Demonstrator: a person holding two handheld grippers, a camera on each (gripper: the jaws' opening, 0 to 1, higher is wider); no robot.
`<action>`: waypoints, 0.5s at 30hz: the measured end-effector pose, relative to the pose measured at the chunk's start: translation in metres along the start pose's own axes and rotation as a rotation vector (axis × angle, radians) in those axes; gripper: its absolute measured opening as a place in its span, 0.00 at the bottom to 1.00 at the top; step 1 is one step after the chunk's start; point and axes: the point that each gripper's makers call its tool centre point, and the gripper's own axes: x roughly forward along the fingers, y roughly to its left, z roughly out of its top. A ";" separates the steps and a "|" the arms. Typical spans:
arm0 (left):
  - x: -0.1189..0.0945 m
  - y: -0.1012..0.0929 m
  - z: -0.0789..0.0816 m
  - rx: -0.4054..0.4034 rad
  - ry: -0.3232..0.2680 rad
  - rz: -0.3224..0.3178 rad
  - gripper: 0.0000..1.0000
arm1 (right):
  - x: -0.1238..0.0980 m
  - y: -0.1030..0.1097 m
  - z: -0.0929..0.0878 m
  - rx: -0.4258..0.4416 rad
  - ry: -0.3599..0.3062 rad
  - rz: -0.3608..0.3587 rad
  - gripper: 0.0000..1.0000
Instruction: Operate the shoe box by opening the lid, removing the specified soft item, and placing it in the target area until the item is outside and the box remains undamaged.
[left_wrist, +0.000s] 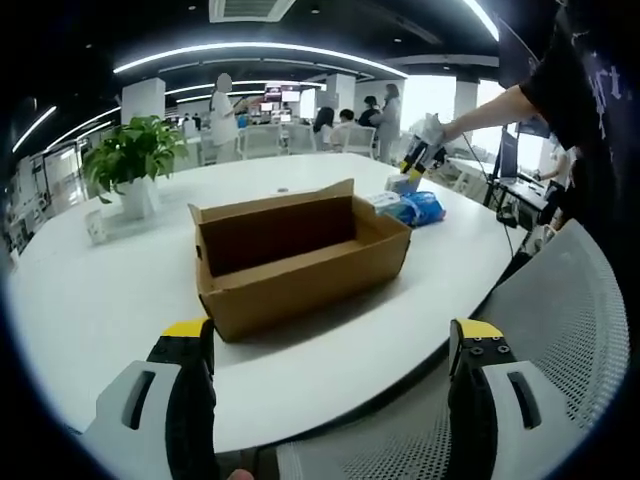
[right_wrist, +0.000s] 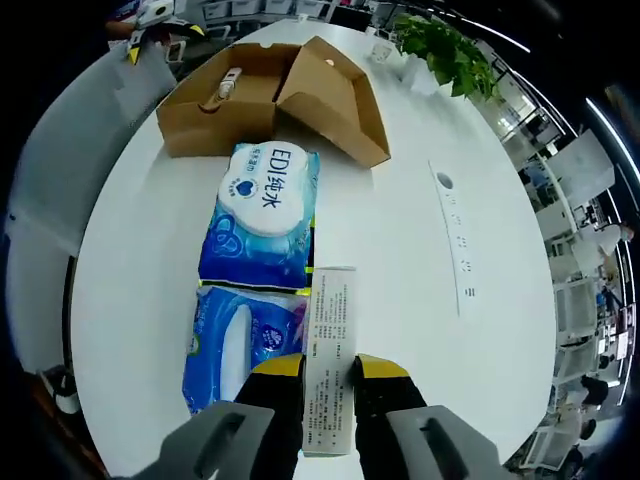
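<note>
The brown cardboard shoe box (left_wrist: 300, 255) stands open in the middle of the white table (left_wrist: 90, 310); its lid (right_wrist: 335, 95) is folded back. A small pale object (right_wrist: 222, 88) lies inside it. Two blue wet-wipe packs (right_wrist: 262, 215) (right_wrist: 240, 340) lie on the table beyond the box. My right gripper (right_wrist: 328, 368) is shut on a slim white printed carton (right_wrist: 330, 340) next to the packs. It also appears far off in the left gripper view as the right gripper (left_wrist: 418, 160), held by a hand. My left gripper (left_wrist: 332, 330) is open before the box, nothing between its fingers.
A potted plant (left_wrist: 135, 155) stands at the table's far left. A white power strip (right_wrist: 455, 235) lies on the table. A grey mesh chair (left_wrist: 560, 330) sits at the table's near edge. People and desks fill the office background.
</note>
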 end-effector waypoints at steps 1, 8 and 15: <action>0.000 0.000 -0.001 0.000 0.003 0.003 0.96 | 0.002 -0.001 -0.002 -0.001 0.002 0.002 0.14; 0.000 0.003 0.000 -0.012 0.002 0.013 0.95 | 0.015 -0.002 -0.008 0.007 0.009 0.016 0.14; 0.000 0.003 -0.001 -0.013 0.007 0.016 0.95 | 0.026 -0.002 -0.015 0.010 0.020 0.027 0.14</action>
